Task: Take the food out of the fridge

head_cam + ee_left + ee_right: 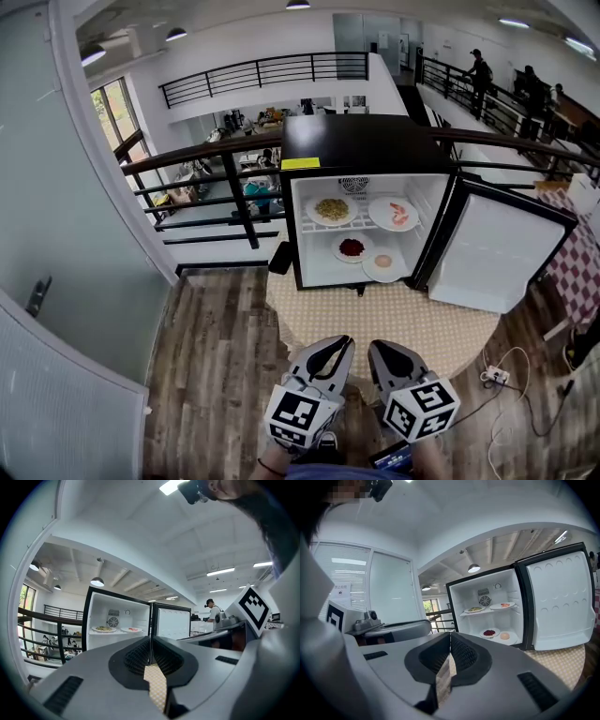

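Food first: four white plates sit in the small black fridge (366,141) with the white interior. On the upper wire shelf there's a plate of yellow noodles (331,209) at the left end and a plate of pink food (393,213) at the right end. On the fridge floor, a plate of dark red food (352,247) lies to the left. A plate with a pale round piece (383,263) sits at the front right corner, near the open white door (492,253). The fridge stands on a round table under a beige patterned cloth (394,323).

Both tools hang by the table's near edge, well apart from the fridge. The left gripper (339,344) has its jaws pressed together on nothing, and the right gripper (379,348) likewise. All the food lies straight ahead. Neither looks clearly nearer, but I'd say the left lines up with the left-hand plates and the right with the door-side pair.
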Action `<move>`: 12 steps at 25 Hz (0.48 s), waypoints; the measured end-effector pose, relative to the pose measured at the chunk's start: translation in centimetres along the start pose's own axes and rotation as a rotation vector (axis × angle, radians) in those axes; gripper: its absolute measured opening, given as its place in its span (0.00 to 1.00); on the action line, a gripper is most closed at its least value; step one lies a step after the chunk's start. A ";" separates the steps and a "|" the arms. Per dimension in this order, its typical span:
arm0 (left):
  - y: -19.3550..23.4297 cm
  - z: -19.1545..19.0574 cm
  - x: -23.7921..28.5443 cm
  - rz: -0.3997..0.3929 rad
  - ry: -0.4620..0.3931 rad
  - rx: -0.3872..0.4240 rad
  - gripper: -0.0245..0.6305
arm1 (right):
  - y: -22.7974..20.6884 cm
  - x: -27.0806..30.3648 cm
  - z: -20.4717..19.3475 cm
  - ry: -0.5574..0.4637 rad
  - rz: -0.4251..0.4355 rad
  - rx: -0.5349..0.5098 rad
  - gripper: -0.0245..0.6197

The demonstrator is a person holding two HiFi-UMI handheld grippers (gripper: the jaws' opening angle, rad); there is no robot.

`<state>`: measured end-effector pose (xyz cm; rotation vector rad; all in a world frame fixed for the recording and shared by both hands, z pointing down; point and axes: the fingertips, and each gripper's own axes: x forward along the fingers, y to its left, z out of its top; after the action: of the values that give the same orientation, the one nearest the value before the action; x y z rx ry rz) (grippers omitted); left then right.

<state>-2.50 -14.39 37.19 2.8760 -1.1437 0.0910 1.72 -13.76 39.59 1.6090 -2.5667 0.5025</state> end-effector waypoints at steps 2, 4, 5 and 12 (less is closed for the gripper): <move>1.0 -0.2 0.3 -0.007 0.000 -0.003 0.07 | 0.1 0.9 0.0 0.001 -0.007 0.006 0.06; 2.0 -0.4 0.5 -0.015 0.001 -0.005 0.07 | 0.2 1.8 -0.1 0.002 -0.013 0.006 0.06; 2.3 -0.5 0.6 -0.020 0.004 -0.007 0.07 | 0.2 2.2 -0.2 0.003 -0.016 0.006 0.06; 4.0 -1.1 0.5 -0.038 0.002 -0.029 0.07 | 0.2 3.2 -0.4 0.015 -0.048 -0.002 0.06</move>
<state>-4.89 -17.53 38.42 2.8700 -1.0796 0.0754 -0.01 -16.32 40.70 1.6560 -2.5104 0.5058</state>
